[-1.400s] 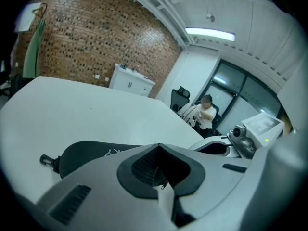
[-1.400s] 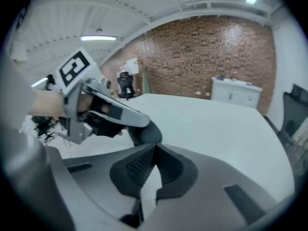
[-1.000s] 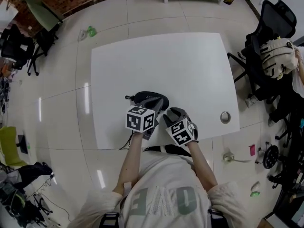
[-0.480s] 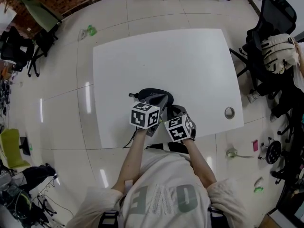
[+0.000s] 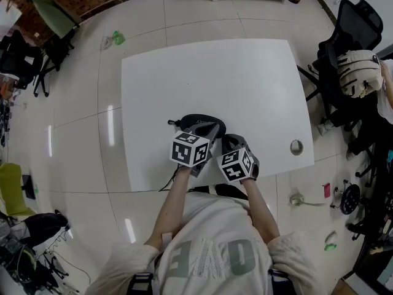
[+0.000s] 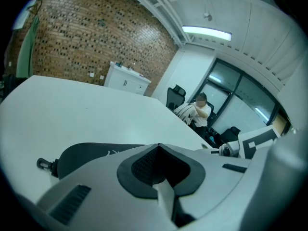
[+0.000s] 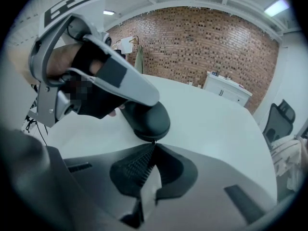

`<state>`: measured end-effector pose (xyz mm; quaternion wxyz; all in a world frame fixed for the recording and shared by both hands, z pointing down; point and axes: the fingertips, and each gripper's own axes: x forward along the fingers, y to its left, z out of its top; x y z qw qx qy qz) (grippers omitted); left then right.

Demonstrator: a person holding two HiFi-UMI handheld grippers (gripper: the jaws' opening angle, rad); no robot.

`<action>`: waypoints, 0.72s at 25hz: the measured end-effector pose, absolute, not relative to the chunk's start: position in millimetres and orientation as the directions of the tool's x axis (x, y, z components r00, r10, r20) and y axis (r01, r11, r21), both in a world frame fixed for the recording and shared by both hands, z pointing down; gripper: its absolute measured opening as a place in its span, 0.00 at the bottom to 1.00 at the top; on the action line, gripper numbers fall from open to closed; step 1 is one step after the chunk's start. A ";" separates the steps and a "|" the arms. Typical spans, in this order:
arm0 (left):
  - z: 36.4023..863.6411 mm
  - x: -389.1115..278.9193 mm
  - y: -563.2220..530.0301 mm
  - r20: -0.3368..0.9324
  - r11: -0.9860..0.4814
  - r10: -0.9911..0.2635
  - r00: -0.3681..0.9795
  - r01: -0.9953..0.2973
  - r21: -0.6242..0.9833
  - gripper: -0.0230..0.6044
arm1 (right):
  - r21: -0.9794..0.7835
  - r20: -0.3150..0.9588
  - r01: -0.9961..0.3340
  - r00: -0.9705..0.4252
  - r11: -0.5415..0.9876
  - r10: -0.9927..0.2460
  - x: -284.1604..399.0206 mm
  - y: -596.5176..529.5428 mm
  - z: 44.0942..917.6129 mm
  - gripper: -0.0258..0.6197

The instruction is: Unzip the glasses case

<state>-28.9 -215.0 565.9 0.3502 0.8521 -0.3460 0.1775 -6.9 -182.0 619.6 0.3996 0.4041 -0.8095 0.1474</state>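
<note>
Looking down on a white rectangular desk (image 5: 245,78) standing on a glossy pale tiled floor (image 5: 80,140), light streaks gleaming off the tiles. A black office chair (image 5: 353,23) sits just off the desk's right edge. On the far side, a red brick wall (image 7: 202,42) with a low white cabinet (image 7: 226,89) against it. Overhead, a bright ceiling strip light (image 6: 207,32); dark-framed glass panels (image 6: 240,97) beyond.
</note>
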 end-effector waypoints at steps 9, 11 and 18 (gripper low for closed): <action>564.9 -45.1 -199.6 0.561 -0.448 -0.520 0.644 -0.765 0.463 0.03 | 0.099 0.762 -0.746 -0.369 0.658 -0.533 -7.3 -176.3 614.9 0.04; 559.3 -54.5 -202.9 0.586 -0.426 -0.570 0.577 -0.816 0.390 0.03 | 0.088 0.757 -0.710 -0.408 0.699 -0.510 -20.6 -161.9 614.1 0.04; 571.1 -61.7 -187.6 0.687 -0.426 -0.558 0.464 -0.872 0.242 0.03 | 0.067 0.748 -0.552 -0.524 0.831 -0.408 -62.7 -114.7 615.6 0.04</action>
